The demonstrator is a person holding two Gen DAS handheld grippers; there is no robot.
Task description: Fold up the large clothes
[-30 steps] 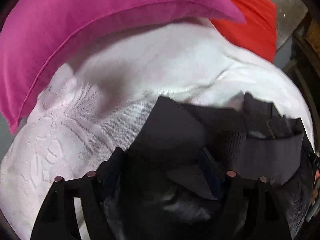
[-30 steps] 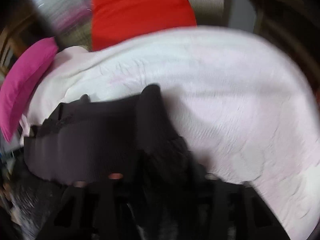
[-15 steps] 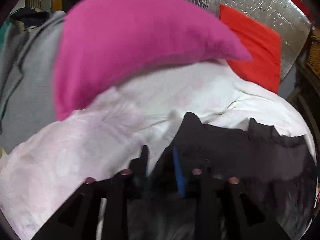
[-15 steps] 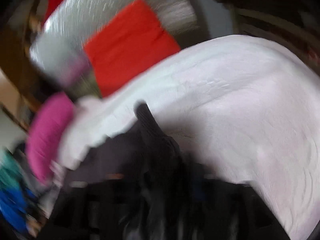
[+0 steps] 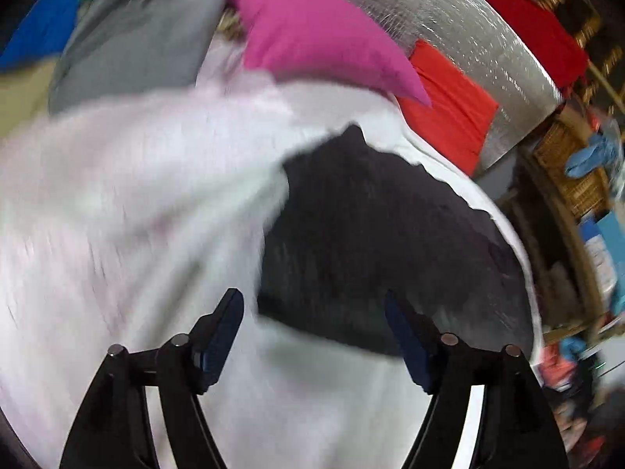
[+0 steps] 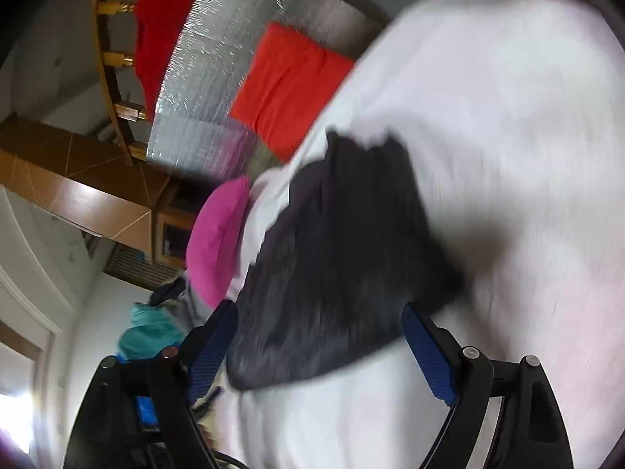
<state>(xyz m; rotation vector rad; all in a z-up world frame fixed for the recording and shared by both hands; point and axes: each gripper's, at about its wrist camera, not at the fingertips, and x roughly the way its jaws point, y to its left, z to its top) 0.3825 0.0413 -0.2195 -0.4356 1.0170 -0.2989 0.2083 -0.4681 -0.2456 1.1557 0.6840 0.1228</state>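
A dark grey-black garment (image 5: 375, 234) lies folded in a compact heap on the white bedspread (image 5: 117, 215). In the left wrist view my left gripper (image 5: 312, 305) hovers just short of the garment's near edge, its jaws opening, with only bedspread and the cloth's edge seen between the blue pads (image 5: 218, 328). In the right wrist view the same garment (image 6: 343, 258) lies ahead of my right gripper (image 6: 320, 316), which stands open and apart from the cloth. Both views are blurred by motion.
A pink pillow (image 5: 320, 39) and a red pillow (image 5: 449, 109) lie at the bed's far end before a silver foil panel (image 5: 449, 27). Grey (image 5: 133, 39) and blue clothes are piled at the far left. Wicker shelves (image 5: 566, 164) stand right of the bed.
Both grippers let go of the dark garment and drew back from it; it now lies free on the bedspread. The right view has rolled strongly, and both sets of jaws stand wider.
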